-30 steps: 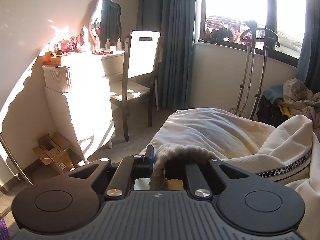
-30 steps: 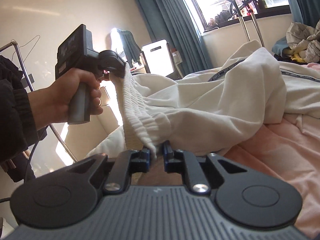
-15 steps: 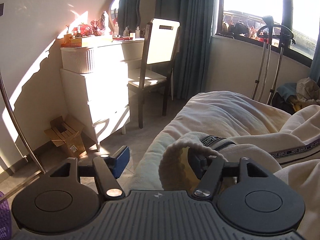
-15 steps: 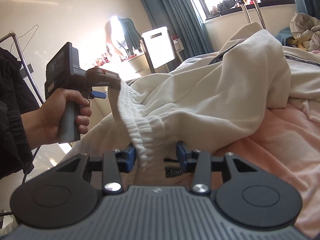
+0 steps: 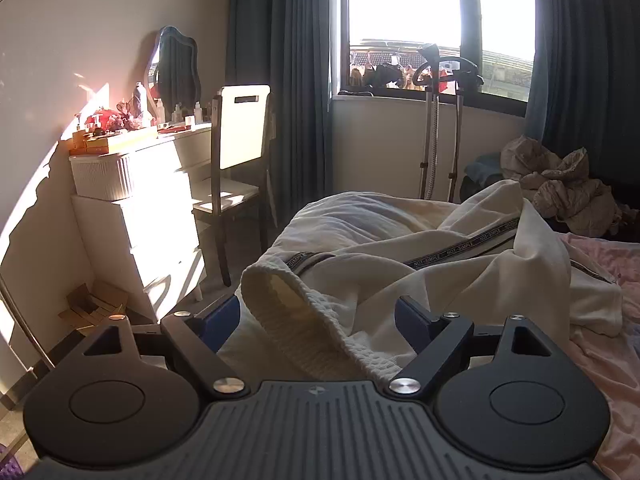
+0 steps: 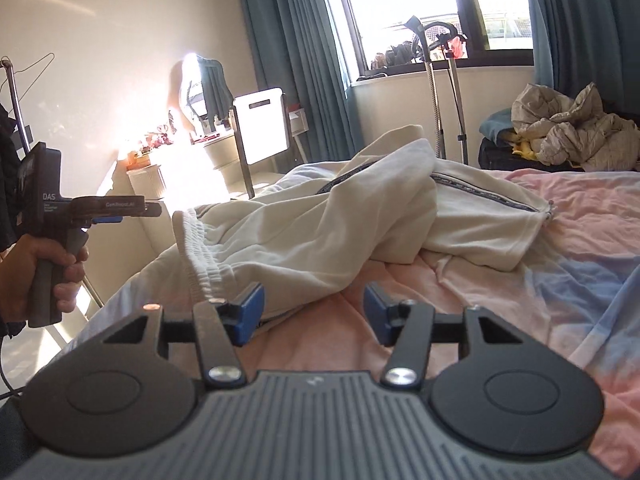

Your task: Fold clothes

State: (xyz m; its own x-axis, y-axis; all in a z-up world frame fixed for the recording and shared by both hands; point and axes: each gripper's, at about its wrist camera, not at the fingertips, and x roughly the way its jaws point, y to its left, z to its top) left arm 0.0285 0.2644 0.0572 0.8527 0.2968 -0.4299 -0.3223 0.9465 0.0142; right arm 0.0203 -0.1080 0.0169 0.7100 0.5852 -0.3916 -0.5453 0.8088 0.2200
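Both grippers, which a second ago were pinching the ribbed waistband (image 5: 320, 320) of the cream trousers (image 6: 320, 224), are now standing apart from it: the left gripper (image 5: 318, 316) is showing its jaws spread wide, having just been opening, with the slack waistband lying loose between them and neither pad pressing on it; the right gripper (image 6: 314, 312) is likewise showing parted jaws, just opened, with only pink bedspread (image 6: 500, 288) between them and the trouser edge just beside its left pad. One pair of trousers is lying rumpled on the near left part of the bed, its waistband toward the near left edge and its striped legs running toward the far right. Two grippers and one hand (image 6: 36, 264) are showing, the hand gripping the left tool's handle. One chair (image 5: 240, 148) and one dresser (image 5: 140, 200) are standing at the far left; one crumpled heap (image 6: 572, 128) is sitting at the far right. The bedspread to the right is lying bare and open.
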